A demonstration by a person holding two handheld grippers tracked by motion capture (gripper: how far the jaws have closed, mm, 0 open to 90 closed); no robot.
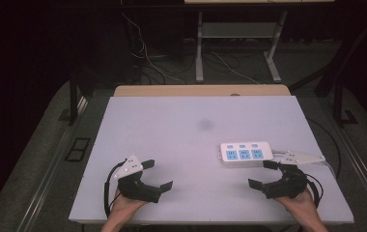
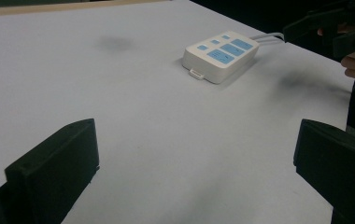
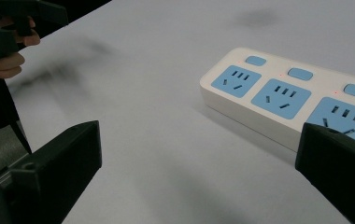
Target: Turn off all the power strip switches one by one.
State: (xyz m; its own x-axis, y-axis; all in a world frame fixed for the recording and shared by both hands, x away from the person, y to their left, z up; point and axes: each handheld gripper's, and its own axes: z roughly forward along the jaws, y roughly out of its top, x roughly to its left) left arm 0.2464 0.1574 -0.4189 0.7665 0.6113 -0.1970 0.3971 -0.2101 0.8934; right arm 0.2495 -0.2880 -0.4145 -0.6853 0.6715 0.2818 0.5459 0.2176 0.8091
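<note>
A white power strip (image 1: 246,153) with three blue sockets and three blue switches lies flat on the right half of the pale table (image 1: 181,121). My right gripper (image 1: 262,174) hovers just in front of the strip, open with nothing between its jaws. In the right gripper view the strip (image 3: 287,98) lies close ahead, with its near edge partly behind the right-hand jaw. My left gripper (image 1: 158,175) is held near the table's front left, also open and holding nothing. From the left gripper view the strip (image 2: 221,55) lies well ahead, apart from the jaws.
The strip's white cable (image 1: 330,165) runs off the table's right edge. A dark smudge (image 1: 204,124) marks the table's middle. Beyond the far edge are a wooden board (image 1: 201,90), metal stand legs (image 1: 199,48) and loose cables on the floor.
</note>
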